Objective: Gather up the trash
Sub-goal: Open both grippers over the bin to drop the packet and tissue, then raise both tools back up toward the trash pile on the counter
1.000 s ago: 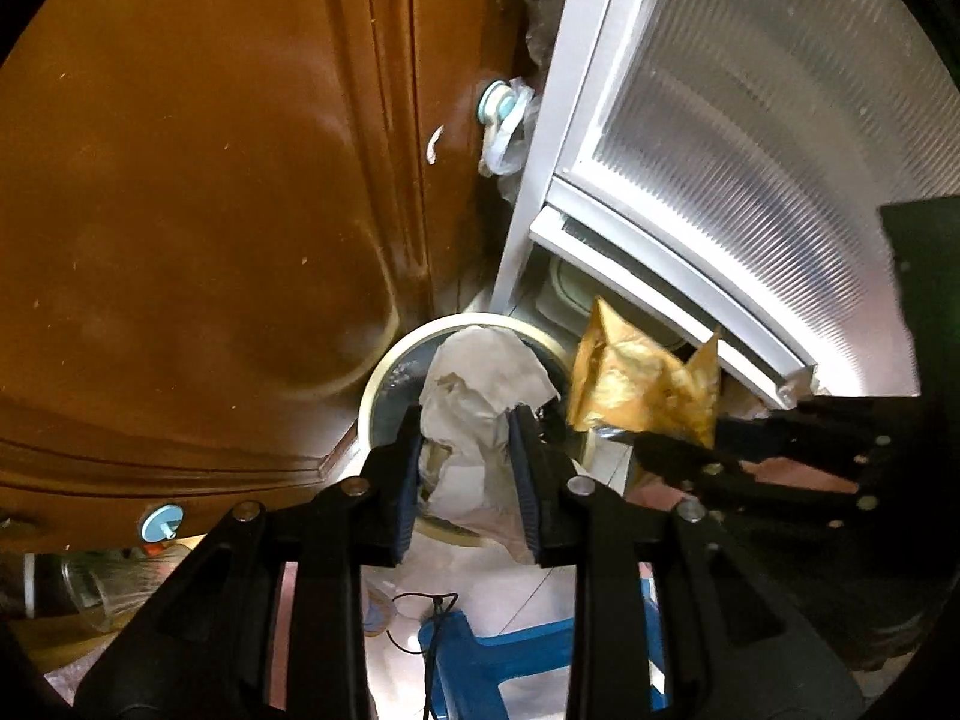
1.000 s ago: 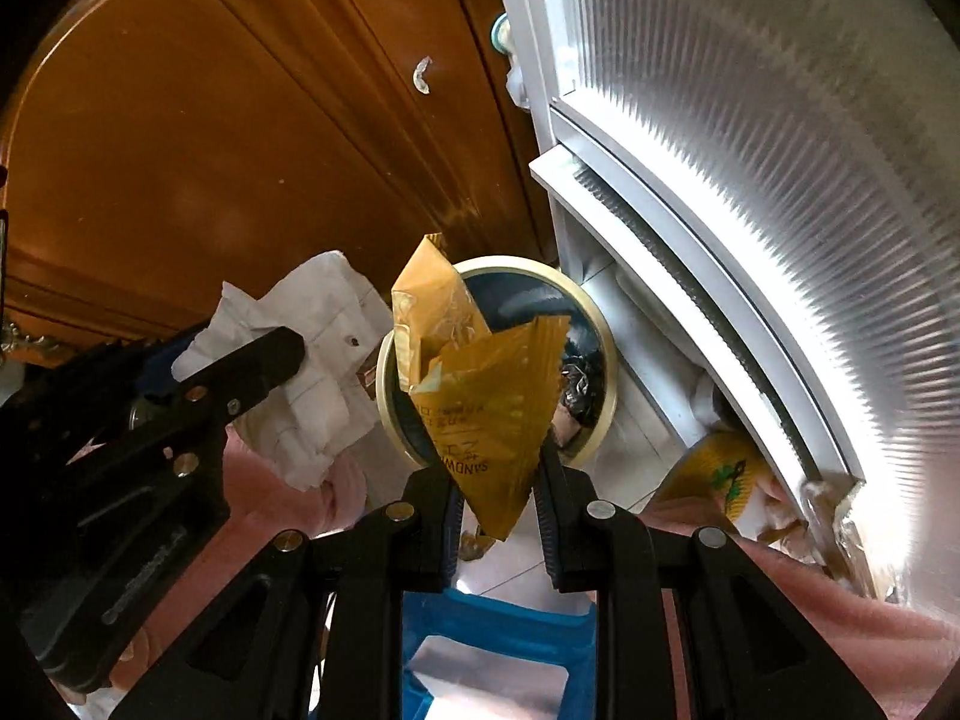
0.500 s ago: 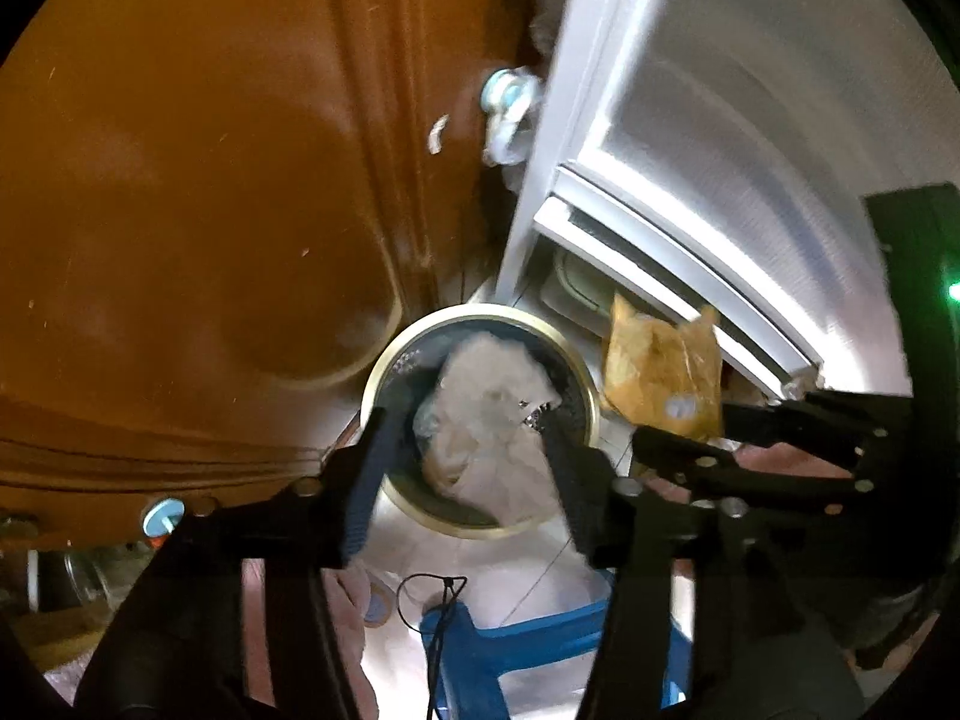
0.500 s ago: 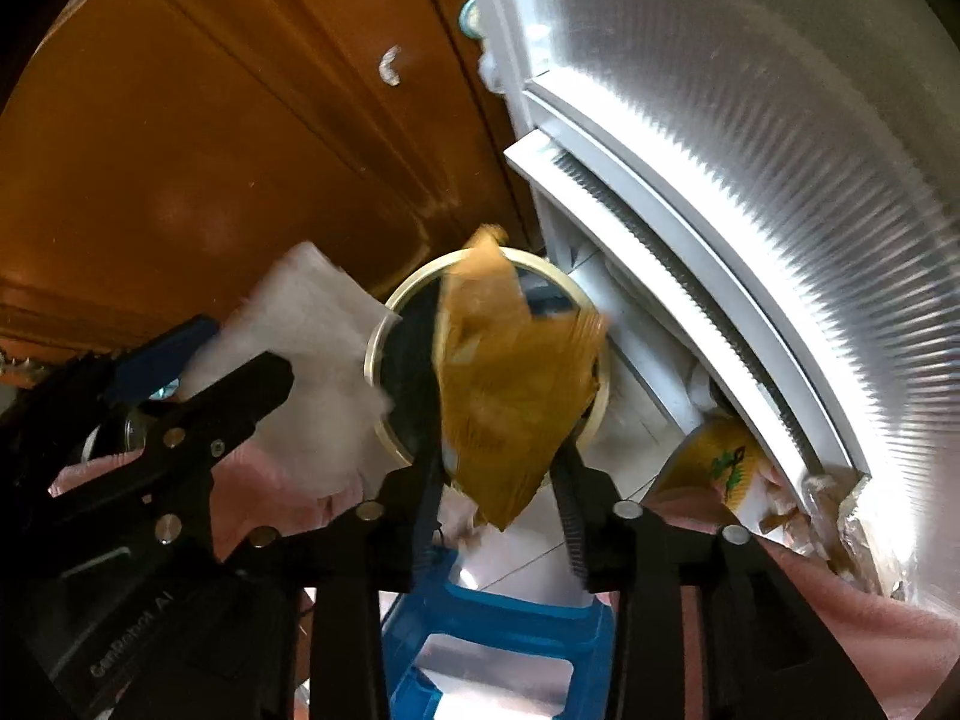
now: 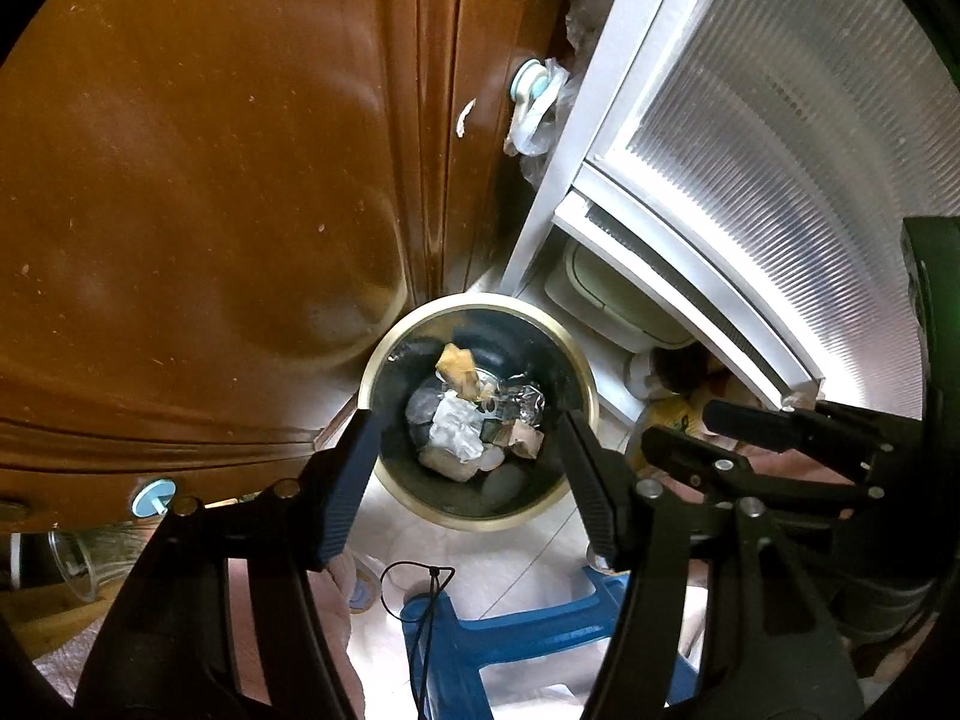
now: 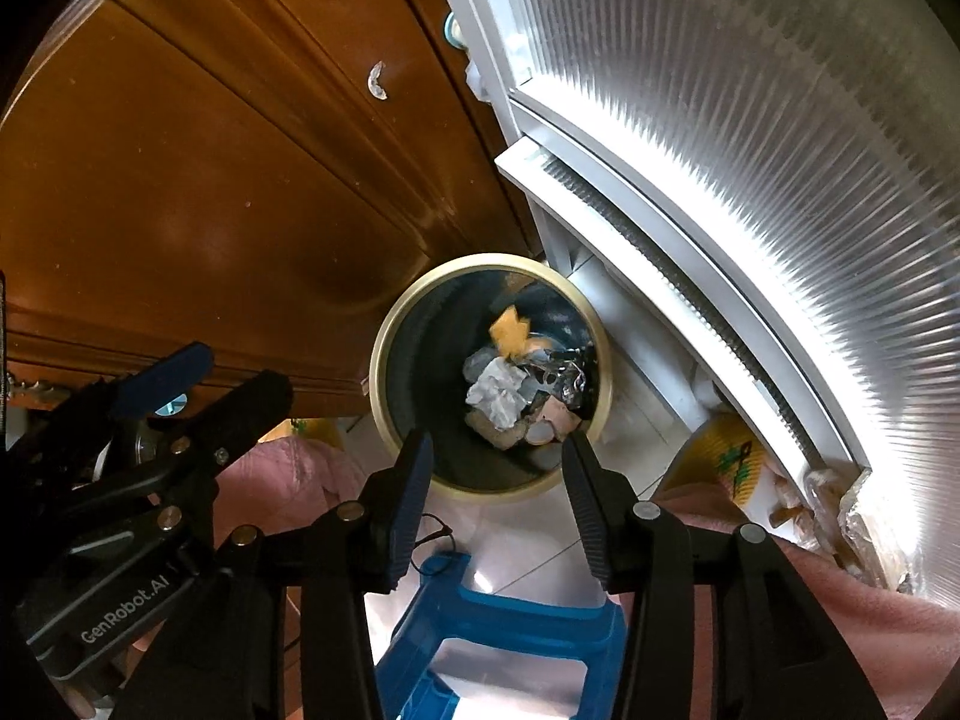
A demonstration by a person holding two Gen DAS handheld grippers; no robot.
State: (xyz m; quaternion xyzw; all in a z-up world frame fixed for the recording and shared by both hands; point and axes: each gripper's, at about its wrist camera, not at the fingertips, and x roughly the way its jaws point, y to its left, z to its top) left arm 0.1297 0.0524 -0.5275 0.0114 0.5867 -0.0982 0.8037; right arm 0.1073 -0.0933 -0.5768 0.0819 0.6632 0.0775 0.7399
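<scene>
Trash sits inside the round bin (image 5: 384, 360): white paper (image 5: 456, 429) in the middle, yellow wrapper (image 5: 459, 369) at 12 o'clock. Left gripper (image 5: 468, 480) and right gripper (image 6: 495, 480) hang above, jaws opening, nothing between them.

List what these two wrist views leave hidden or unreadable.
- Bin floor, both views: covered by the trash.
- Blue stool, both views: cut off by the bottom edge and gripper fingers.
- Yellow packet, right wrist view: print too small to read, partly behind the door frame.
</scene>
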